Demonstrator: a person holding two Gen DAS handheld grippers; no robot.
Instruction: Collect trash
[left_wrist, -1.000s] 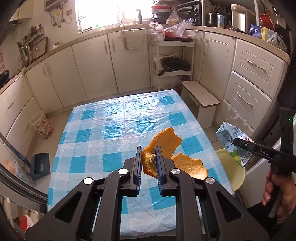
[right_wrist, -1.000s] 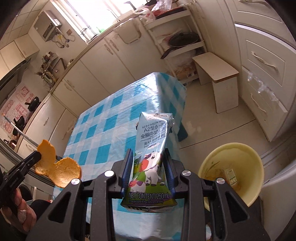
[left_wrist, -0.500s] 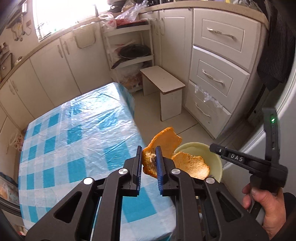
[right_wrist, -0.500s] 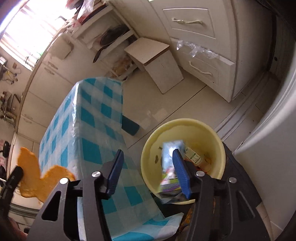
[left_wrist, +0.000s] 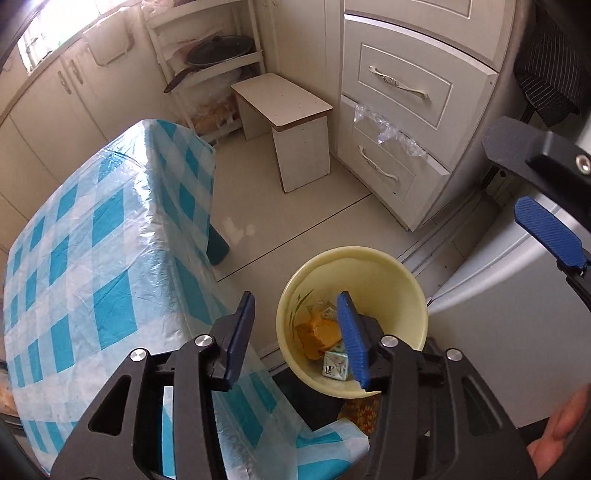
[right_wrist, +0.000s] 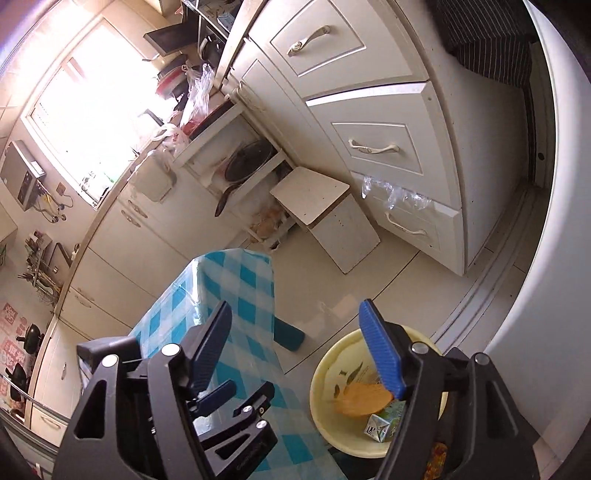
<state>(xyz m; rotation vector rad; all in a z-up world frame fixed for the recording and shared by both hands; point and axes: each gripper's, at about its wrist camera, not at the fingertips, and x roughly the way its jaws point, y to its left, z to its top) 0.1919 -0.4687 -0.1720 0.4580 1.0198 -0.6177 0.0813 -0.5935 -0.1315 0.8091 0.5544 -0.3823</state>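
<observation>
Inside the bin (left_wrist: 402, 280), peel (left_wrist: 319, 334); possibly blurred rightward.

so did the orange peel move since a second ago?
Yes. The orange peel left the left claw, now open, and lies down inside the yellow bin on the floor beside the checkered table.

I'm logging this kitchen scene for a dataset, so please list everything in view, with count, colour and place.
bin: one, pale yellow, on the floor beside the table
orange peel: one clump, orange, inside the bin
milk carton: one, white and green, inside the bin beside the peel
table: one, blue and white checked cover, left of the bin
stool: one, white, by the drawers
drawers: cream, behind the bin
pan: one, dark, on the open shelf
left claw: open, above the bin
right claw: open, empty
</observation>
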